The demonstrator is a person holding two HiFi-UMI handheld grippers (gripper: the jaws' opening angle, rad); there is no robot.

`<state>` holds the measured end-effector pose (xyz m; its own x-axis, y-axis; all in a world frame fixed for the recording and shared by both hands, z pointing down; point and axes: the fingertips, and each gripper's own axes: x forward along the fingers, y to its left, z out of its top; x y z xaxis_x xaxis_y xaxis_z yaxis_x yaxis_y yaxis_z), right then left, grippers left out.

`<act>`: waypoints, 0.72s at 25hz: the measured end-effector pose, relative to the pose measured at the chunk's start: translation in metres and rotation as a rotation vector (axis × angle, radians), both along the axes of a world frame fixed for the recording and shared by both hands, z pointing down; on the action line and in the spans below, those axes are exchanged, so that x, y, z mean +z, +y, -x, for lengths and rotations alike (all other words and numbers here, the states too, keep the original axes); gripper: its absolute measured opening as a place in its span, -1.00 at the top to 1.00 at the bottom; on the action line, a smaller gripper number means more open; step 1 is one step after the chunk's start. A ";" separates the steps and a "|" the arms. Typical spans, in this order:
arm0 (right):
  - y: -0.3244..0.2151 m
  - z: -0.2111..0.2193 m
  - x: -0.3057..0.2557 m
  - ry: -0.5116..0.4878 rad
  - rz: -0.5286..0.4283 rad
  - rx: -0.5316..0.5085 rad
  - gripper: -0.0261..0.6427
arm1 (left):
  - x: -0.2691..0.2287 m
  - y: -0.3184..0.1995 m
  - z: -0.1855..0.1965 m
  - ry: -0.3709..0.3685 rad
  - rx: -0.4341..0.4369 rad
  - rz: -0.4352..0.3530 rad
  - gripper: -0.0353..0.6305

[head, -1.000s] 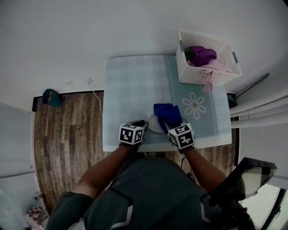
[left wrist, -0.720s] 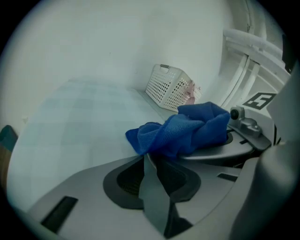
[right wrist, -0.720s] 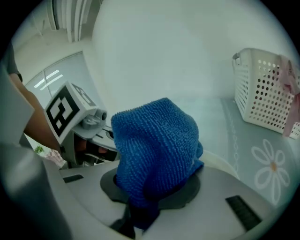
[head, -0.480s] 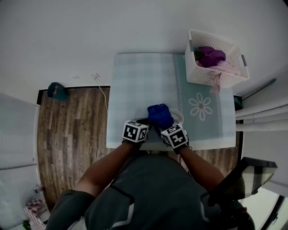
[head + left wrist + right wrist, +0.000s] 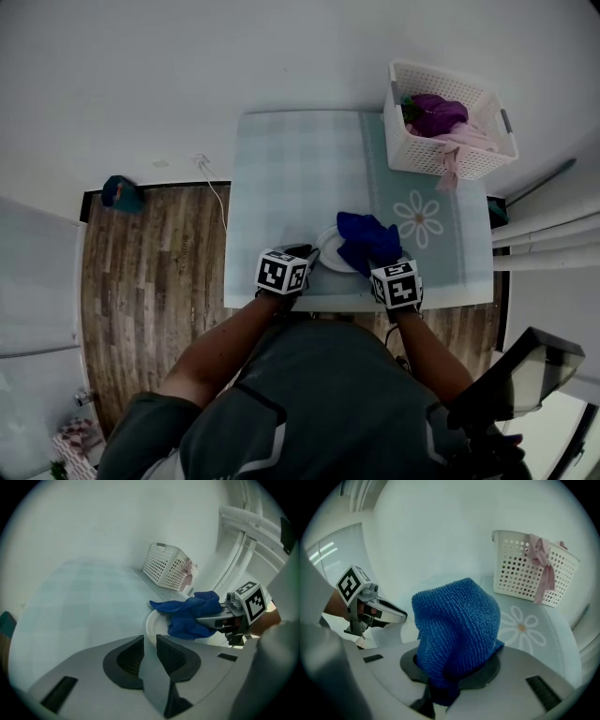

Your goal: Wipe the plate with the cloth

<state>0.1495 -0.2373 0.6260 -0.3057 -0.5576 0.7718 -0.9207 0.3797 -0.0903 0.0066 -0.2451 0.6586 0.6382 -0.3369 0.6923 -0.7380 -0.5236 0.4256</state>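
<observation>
Pinches the plate (image 5: 328, 251) by its left rim with the left claw (image 5: 151, 641), pads pressed on both faces of the white rim. Clamps a bunched blue cloth (image 5: 367, 239) in the right claw (image 5: 454, 667), squeezed tight on the fabric, the wad bulging out past the tips. Lays the cloth over the plate's right part, hiding that side in the head view. Places the plate at the near edge of the desk (image 5: 291, 169), lower middle of the head view, just left of a printed daisy (image 5: 419, 220). Shows, upper right, a white basket (image 5: 448, 150) on the desk's far corner, well apart from the plate, with a purple bundle (image 5: 436, 112) inside and a pink strip (image 5: 448, 169) hanging over its front wall. Shows wood floor (image 5: 150, 253) at left.
</observation>
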 end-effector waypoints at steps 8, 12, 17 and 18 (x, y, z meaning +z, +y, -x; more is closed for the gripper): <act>0.015 0.073 -0.037 -0.131 -0.062 -0.174 0.61 | -0.001 0.000 -0.002 -0.023 -0.003 -0.008 0.66; 0.033 0.122 -0.021 -0.150 -0.008 -0.306 0.61 | -0.001 0.001 -0.003 -0.026 -0.005 -0.004 0.66; 0.037 0.095 -0.001 -0.069 0.007 -0.277 0.61 | 0.000 0.001 -0.004 -0.057 0.010 -0.015 0.67; 0.036 0.084 -0.001 -0.065 0.004 -0.248 0.61 | 0.000 0.000 -0.003 -0.061 0.008 -0.011 0.67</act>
<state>0.0660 -0.2009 0.6250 -0.4819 -0.4560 0.7482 -0.7915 0.5928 -0.1486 0.0099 -0.2446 0.6585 0.5975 -0.3400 0.7262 -0.7583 -0.5340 0.3739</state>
